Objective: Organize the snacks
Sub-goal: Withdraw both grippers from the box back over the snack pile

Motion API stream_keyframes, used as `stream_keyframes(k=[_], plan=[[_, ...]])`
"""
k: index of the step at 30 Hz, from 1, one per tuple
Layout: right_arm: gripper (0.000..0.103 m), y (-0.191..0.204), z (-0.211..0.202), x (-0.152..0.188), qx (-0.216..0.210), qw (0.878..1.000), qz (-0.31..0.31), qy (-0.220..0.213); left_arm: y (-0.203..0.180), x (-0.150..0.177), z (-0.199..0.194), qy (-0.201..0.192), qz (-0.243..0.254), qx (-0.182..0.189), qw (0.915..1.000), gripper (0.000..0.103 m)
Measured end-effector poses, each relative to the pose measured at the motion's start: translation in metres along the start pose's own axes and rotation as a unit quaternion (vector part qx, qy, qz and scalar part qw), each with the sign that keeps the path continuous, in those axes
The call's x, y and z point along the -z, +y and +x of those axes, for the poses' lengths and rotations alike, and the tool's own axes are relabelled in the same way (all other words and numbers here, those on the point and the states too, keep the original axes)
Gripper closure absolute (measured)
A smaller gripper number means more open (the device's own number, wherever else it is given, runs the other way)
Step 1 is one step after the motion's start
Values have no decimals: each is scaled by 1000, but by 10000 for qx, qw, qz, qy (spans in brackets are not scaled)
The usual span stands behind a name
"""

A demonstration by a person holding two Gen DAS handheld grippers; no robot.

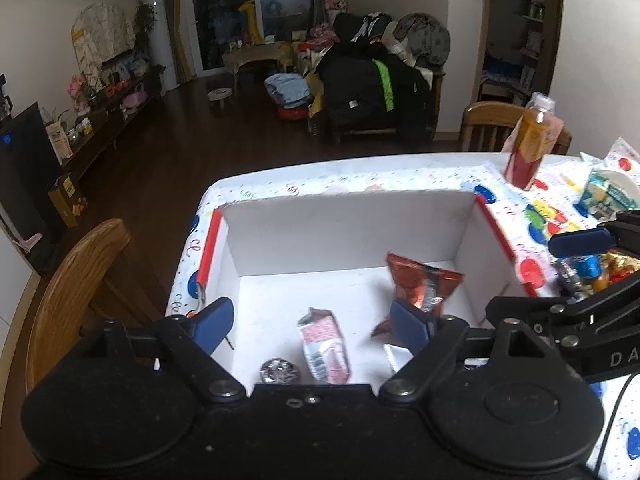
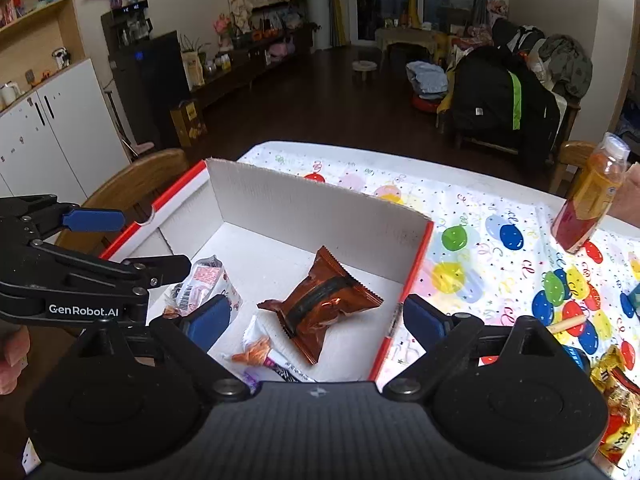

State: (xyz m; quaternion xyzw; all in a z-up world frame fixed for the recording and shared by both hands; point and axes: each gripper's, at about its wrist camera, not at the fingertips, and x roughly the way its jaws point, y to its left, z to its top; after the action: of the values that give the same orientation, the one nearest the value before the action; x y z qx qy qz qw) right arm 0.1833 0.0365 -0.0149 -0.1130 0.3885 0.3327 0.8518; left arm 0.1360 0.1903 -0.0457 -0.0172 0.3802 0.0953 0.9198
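both grippers hang over the white box (image 2: 320, 208) on the balloon tablecloth (image 2: 500, 240), tilted down into it. left gripper (image 1: 314, 322) spread wide, empty; right gripper (image 2: 316, 320) spread wide too, holding nothing. the brown snack packet (image 2: 320, 300) lies on the box floor beside a pink-white packet (image 1: 324, 344).

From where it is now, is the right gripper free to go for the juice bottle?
Probably yes. The right gripper is open and empty over the white box; the juice bottle stands outside it on the tablecloth, nothing between.
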Motion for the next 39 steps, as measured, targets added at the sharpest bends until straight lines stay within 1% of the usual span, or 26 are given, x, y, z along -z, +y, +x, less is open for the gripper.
stream_keyframes(k=[1,2,9,12,17,21,22,26,30,33,39], plan=[[4,-1,-4,1,-11,10000,8,-29,-3,0,-4,-24,-3,9,10000,17],[3,-2,-9,2,-27,10000,25,-71,-5,0,-7,-55,3,36,10000,17],[1,-19,-40,12,-63,9993,202,-313,-26,-2,-33,-330,121,258,9990,13],[1,-27,-55,16,-79,9986,297,-424,-35,-3,-43,-421,86,381,9983,12],[1,-45,-84,29,-116,9972,363,-639,-57,-4,-57,-586,123,592,9964,5],[1,-65,-108,41,-95,9959,422,-795,-78,-5,-65,-700,139,773,9944,2],[1,-70,-114,44,-65,9954,448,-840,-84,-5,-66,-728,139,814,9939,1],[1,-94,-135,59,130,9932,520,-1035,-107,-5,-70,-865,159,949,9916,0],[1,-120,-147,76,298,9927,584,-1012,-131,-4,-69,-950,148,1126,9890,0],[1,-139,-151,91,471,9926,647,-911,-147,-4,-63,-884,90,1240,9883,0],[1,-178,-154,110,696,9906,878,-781,-180,-1,-46,-759,101,1311,9884,0]])
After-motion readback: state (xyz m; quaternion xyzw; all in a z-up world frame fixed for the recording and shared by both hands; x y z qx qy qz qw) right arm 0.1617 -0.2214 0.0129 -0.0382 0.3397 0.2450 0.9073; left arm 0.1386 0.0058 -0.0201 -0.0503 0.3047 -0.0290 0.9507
